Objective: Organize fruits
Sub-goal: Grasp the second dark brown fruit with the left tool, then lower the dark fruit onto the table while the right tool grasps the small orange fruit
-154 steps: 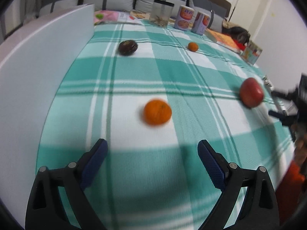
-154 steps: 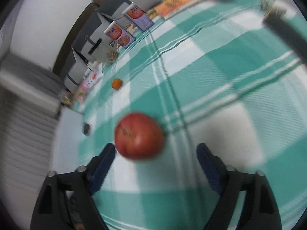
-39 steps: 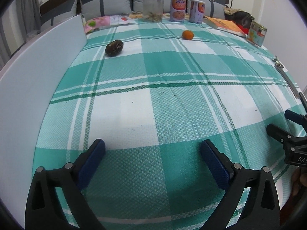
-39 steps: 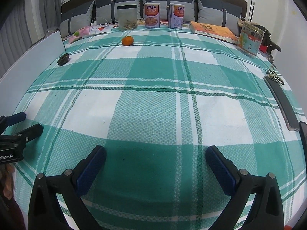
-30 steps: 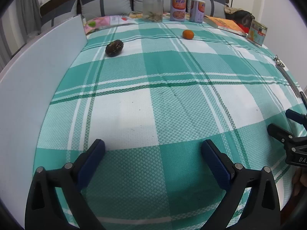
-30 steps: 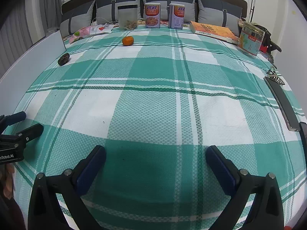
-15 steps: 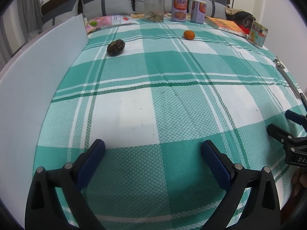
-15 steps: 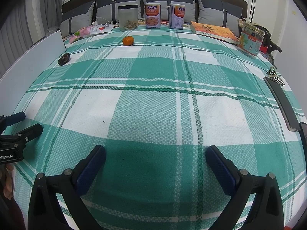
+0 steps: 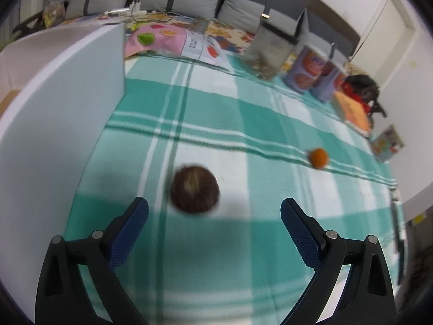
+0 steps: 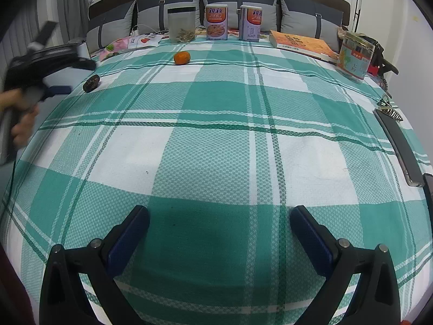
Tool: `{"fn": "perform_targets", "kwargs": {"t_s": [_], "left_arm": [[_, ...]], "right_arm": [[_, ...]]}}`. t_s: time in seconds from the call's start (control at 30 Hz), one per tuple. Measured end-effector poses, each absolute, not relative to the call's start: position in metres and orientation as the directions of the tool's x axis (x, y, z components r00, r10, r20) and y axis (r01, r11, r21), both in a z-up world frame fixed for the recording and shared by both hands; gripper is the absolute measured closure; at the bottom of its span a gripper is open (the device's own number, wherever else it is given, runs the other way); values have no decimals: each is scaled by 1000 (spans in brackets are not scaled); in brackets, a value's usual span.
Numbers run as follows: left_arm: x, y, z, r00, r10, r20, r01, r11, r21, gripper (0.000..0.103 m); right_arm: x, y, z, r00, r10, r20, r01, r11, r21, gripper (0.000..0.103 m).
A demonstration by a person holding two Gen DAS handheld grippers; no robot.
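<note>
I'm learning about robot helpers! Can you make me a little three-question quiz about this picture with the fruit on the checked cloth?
1. True or false: the left gripper is squeezing the dark brown fruit.
2. Which fruit lies nearer the two tall tins: A the dark brown fruit, B the small orange?
3. Fill in: between the fingers of the right gripper there is only the ______ cloth.

Key
1. False. Its fingers stand wide apart, and the fruit lies just ahead of them, untouched.
2. B.
3. Checked green and white.
</note>
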State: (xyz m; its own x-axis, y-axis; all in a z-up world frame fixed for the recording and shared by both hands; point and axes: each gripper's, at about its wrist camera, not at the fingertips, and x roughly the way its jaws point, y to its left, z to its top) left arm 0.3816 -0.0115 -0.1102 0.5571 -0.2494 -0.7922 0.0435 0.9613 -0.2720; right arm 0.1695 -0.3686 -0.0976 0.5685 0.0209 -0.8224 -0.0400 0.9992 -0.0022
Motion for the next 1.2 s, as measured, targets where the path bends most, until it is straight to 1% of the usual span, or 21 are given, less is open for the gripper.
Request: {"fn": "perform_targets", "kwargs": {"t_s": [0.03,0.07,0.1,0.13,0.23,0.33,0.53,0.6,0.73,0.77,0.8,0.83,0.87,0.9,1.03,1.2], "left_arm": [[387,-14,-115,556,-224,-801,36,969,-246,8],[391,-14,-119,558,-198,-806,26,975,-221,17],[394,-14,-123,560,-174,-810,17,980,-199,47],[394,-15,-123,578,-129,-806,4,988,-155,63],[387,-9,-123,597,-129,-792,2,987,-160,63],[363,-9,-121,609,-130,-783,25,989,-145,63],[282,-23,-110,593,-201,-780,148,979,-139,63],[256,-26,-111,584,-214,-783,162,976,-145,63],[224,-31,-121,589,-190,-786,163,980,-114,62],[221,-32,-126,587,-179,-789,158,982,-106,58],[218,-33,-127,603,-185,-776,166,981,-105,50],[216,-34,-128,617,-175,-768,171,981,-87,25],[217,-37,-131,617,-138,-775,160,986,-48,14],[217,-37,-134,607,-115,-786,149,988,-30,11],[218,-36,-135,604,-106,-790,144,989,-23,9],[218,-38,-136,605,-88,-791,141,990,-3,8]], "right_arm": [[169,-369,-98,569,21,-822,-40,999,-2,0],[169,-369,-98,569,20,-822,-39,999,-2,0],[169,-369,-98,569,20,-822,-39,999,-2,0],[169,-368,-98,569,20,-822,-39,999,-2,0],[170,-368,-98,569,20,-822,-39,999,-2,0],[169,-368,-98,569,20,-822,-39,999,-2,0],[170,-368,-98,569,20,-822,-39,999,-2,0],[169,-368,-98,569,20,-822,-39,999,-2,0],[169,-368,-98,570,20,-822,-39,999,-3,0],[169,-369,-98,569,21,-822,-40,999,-2,0],[170,-369,-98,569,21,-822,-39,999,-1,0],[170,-369,-98,569,21,-822,-38,999,0,0],[170,-368,-98,568,20,-823,-38,999,-1,0],[171,-368,-97,563,21,-826,-38,999,-1,0],[196,-367,-91,493,44,-869,-61,998,16,0],[277,-353,-69,544,87,-835,-122,992,24,0]]}}
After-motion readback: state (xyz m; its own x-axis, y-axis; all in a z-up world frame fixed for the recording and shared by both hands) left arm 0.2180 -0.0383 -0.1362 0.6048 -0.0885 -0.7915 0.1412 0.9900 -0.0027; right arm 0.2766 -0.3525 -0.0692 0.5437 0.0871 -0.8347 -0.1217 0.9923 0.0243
